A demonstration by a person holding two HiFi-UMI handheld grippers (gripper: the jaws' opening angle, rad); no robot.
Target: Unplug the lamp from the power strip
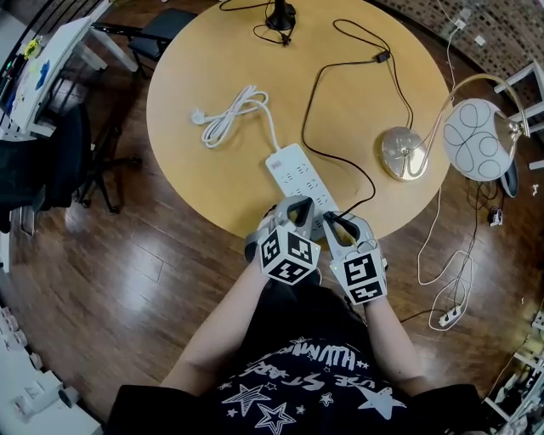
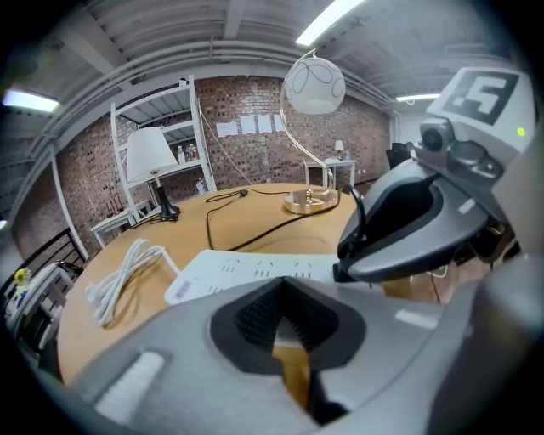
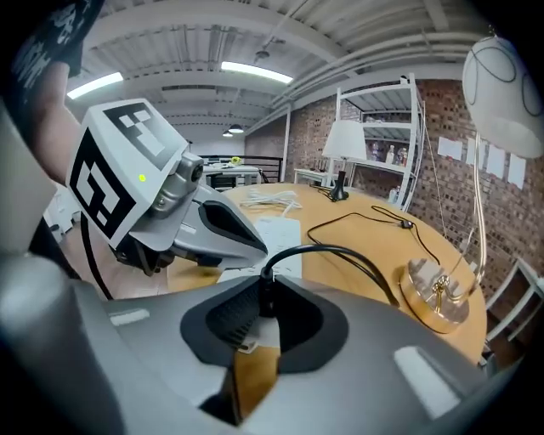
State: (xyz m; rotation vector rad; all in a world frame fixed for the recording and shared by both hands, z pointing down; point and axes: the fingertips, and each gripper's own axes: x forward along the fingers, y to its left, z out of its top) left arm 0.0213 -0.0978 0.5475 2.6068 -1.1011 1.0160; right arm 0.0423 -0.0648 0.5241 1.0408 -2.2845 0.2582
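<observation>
A white power strip (image 1: 293,168) lies on the round wooden table (image 1: 212,68), its near end by the table's front edge. My left gripper (image 1: 296,204) is shut on that near end; in the left gripper view the strip (image 2: 255,270) runs away from the jaws. Just to its right, my right gripper (image 1: 338,219) is shut on a black plug (image 3: 266,293) at the same end. The plug's black cord (image 3: 340,252) rises out of the jaws and loops across the table to the lamp's gold base (image 1: 402,153). The lamp's white globe shade (image 1: 473,138) hangs past the table's right edge.
The strip's own white cord (image 1: 228,113) lies coiled at the back left. A black lamp (image 1: 280,14) stands at the far edge. A second power strip (image 1: 450,316) with white cables lies on the wooden floor at the right. A chair (image 1: 161,30) stands at the far left.
</observation>
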